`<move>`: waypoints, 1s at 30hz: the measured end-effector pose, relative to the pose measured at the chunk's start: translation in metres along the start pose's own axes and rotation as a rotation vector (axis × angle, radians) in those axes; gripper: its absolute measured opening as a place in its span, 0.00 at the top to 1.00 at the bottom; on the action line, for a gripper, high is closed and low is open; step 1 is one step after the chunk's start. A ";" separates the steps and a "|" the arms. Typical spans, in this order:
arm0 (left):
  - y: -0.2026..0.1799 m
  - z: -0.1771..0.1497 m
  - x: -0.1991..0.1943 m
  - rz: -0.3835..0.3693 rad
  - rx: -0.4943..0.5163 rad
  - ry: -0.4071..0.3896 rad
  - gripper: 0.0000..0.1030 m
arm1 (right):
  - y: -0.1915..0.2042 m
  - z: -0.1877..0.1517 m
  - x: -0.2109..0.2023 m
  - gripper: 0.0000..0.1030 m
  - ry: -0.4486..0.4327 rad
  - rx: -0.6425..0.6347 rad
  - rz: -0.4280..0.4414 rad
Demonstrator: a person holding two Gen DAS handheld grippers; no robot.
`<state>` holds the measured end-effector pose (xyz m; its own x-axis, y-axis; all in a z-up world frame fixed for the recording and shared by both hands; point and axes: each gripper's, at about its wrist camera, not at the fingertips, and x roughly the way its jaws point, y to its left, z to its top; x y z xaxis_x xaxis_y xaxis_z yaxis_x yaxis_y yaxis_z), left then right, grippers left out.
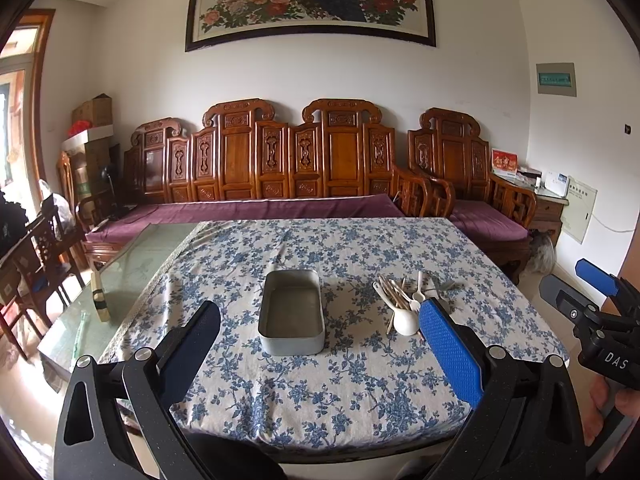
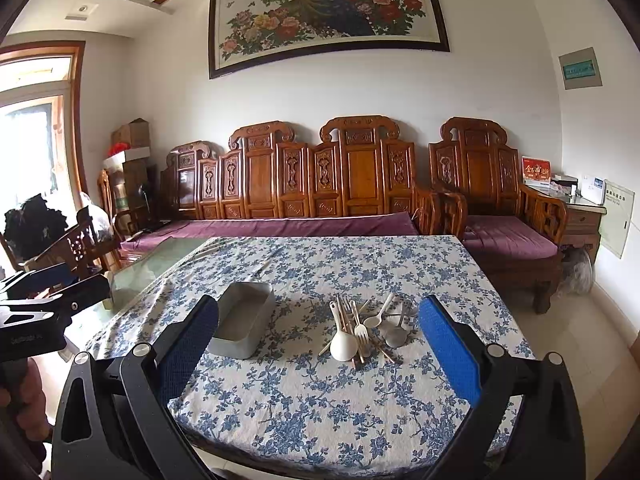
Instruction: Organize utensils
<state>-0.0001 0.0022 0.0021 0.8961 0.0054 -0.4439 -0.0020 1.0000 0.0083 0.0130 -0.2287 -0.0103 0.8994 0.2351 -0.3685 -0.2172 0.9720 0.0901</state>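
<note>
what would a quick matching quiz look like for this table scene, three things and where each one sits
Things:
1. metal tin
2. utensil pile
3. wooden brush

Places:
A. on the bare glass beside the cloth
B. on the floral tablecloth, empty, left of the heap
C. on the cloth, right of the container

Pairs: 1-B, 2-C, 3-A

Both tongs, left and right, hang open, holding nothing.

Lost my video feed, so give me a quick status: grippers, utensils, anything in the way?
Left gripper and right gripper open, empty, above table's near edge. Utensil pile untouched beside empty metal tin on the floral tablecloth. Path clear.
</note>
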 end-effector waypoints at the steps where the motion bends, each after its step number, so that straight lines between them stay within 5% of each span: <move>1: 0.000 0.000 0.000 0.000 -0.001 -0.001 0.06 | 0.000 0.000 0.000 0.02 0.001 0.000 0.000; 30: 0.000 0.001 0.000 0.007 0.003 0.001 0.06 | 0.002 -0.005 -0.001 0.02 0.000 -0.003 -0.006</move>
<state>0.0002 0.0017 0.0033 0.8955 0.0124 -0.4449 -0.0069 0.9999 0.0141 0.0098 -0.2269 -0.0140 0.9007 0.2289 -0.3693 -0.2125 0.9734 0.0852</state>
